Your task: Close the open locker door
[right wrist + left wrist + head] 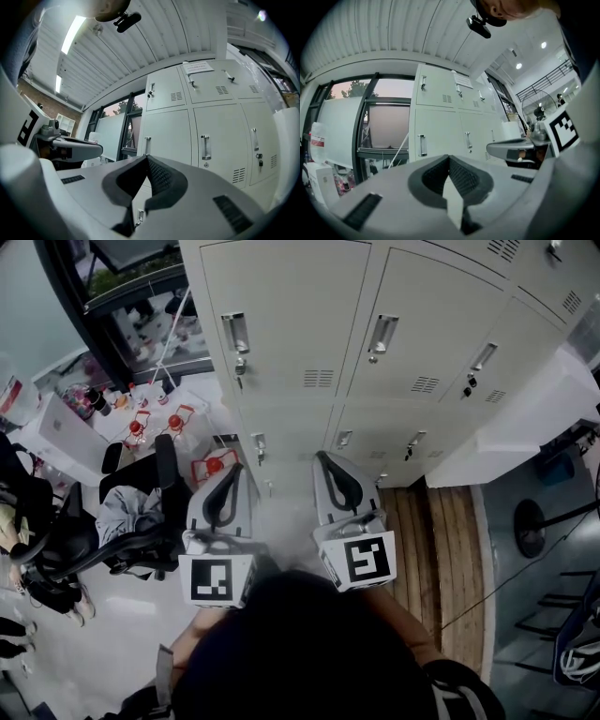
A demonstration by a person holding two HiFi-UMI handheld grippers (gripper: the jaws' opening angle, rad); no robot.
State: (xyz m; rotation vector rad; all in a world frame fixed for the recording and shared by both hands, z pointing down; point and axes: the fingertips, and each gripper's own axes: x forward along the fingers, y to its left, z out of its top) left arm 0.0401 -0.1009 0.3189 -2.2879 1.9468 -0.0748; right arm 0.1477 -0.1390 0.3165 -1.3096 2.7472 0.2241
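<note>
A bank of cream metal lockers (291, 296) stands in front of me, and every door I can see lies flush with its frame. I cannot pick out an open door in any view. My left gripper (236, 468) and right gripper (322, 457) are held side by side, pointing at the lower lockers and short of them. Both are shut with nothing between the pads. In the left gripper view the closed tip (449, 157) points at a lower door with an upright handle (422, 145). The right gripper's tip (146, 157) faces the locker doors (168, 131).
An office chair (131, 512) draped with clothes stands at the left, behind it a white table (70, 442) with bottles. A white block (525, 427) abuts the lockers at the right. A wooden floor strip (441, 559) and a round stand base (530, 526) lie to the right.
</note>
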